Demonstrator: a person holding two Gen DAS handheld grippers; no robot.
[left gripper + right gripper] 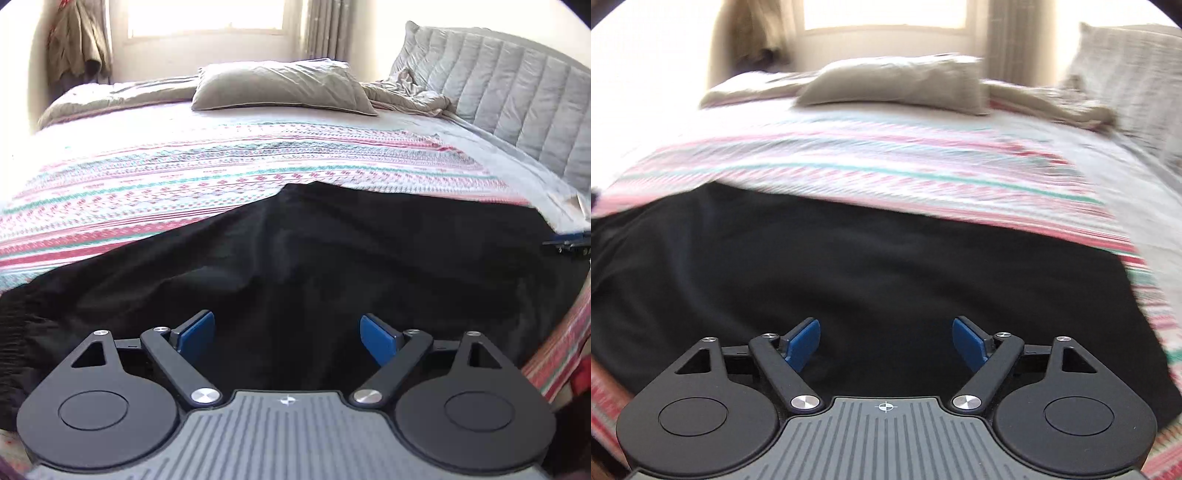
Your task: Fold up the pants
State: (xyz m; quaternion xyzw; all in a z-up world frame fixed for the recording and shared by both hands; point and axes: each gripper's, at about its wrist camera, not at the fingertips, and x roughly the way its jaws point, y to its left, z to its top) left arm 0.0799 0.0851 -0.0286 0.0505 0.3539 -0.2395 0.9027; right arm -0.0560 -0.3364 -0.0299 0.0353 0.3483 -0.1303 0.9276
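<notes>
- The black pants (332, 258) are lying spread out on the near side of the bed (221, 177), on top of a striped blanket (147, 192).
- The left gripper (287, 334) is hanging over the pants with its blue fingers (195, 334) wide apart, holding nothing.
- The right gripper (886, 339) is also sitting over the pants, fingers (803, 341) wide apart and empty.
- A pillow (280, 86) is lying at the far side.

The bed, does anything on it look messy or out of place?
Mostly the black pants: they lie rumpled across the striped bedspread, one end running off the bed's near edge. Behind the pillow, a crumpled blanket is bunched against the headboard. Nothing looks spilled or damaged.
</notes>
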